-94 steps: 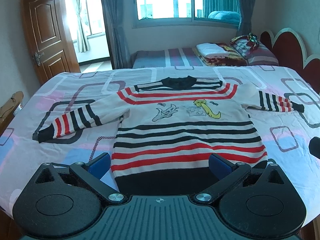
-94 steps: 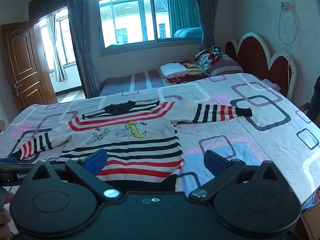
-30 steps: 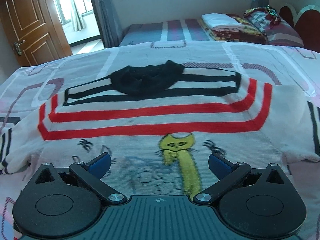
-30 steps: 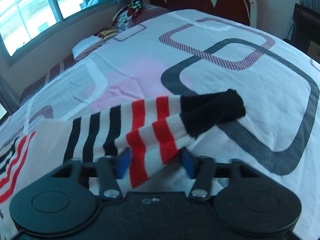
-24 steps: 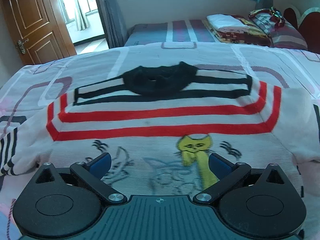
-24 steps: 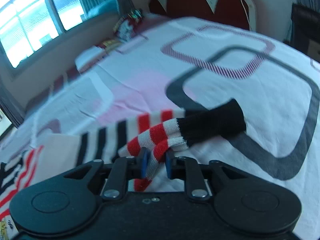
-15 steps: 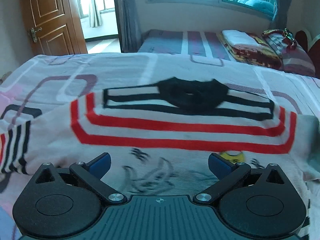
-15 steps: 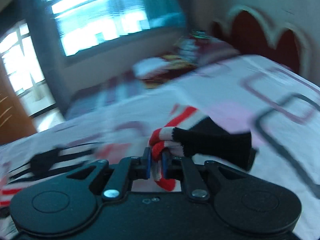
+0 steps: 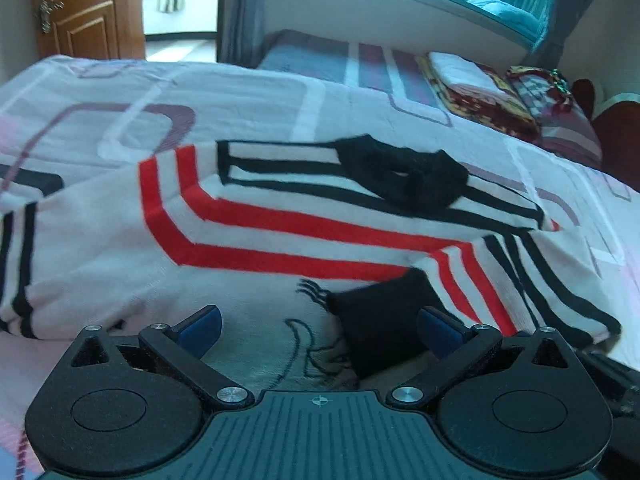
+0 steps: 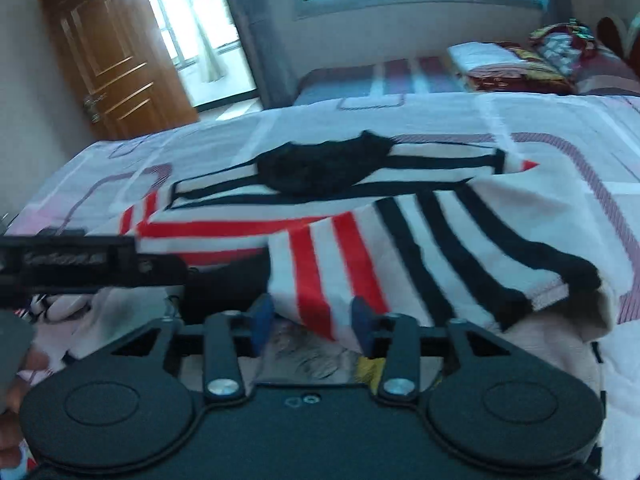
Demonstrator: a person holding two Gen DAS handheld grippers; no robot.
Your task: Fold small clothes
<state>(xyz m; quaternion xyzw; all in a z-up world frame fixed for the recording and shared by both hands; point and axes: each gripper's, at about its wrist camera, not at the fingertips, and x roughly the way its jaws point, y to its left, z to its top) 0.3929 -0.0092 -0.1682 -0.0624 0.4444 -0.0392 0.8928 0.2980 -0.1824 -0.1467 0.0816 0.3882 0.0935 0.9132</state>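
Observation:
A small white sweater [image 9: 248,236] with red and black stripes and a black collar [image 9: 404,176] lies flat on the bed. Its right sleeve [image 9: 500,276] is folded across the chest, and the black cuff [image 9: 376,328] rests on the cartoon print. My left gripper [image 9: 318,326] is open and hovers low over the chest, with the cuff between its fingers. In the right wrist view the sleeve [image 10: 420,248] drapes over the sweater and my right gripper [image 10: 312,320] is open, with the sleeve's edge lying loose between its pads.
The bed [image 9: 248,92] has a white sheet with rounded-rectangle patterns. Folded blankets and pillows [image 9: 500,92] sit at the far right by the headboard. A wooden door [image 10: 116,56] and curtained window lie beyond. The left gripper [image 10: 80,264] shows at the left of the right wrist view.
My right gripper carried the sleeve leftward over the sweater's chest and its pads have opened, releasing it. My left gripper stayed open and shifted slightly left over the chest.

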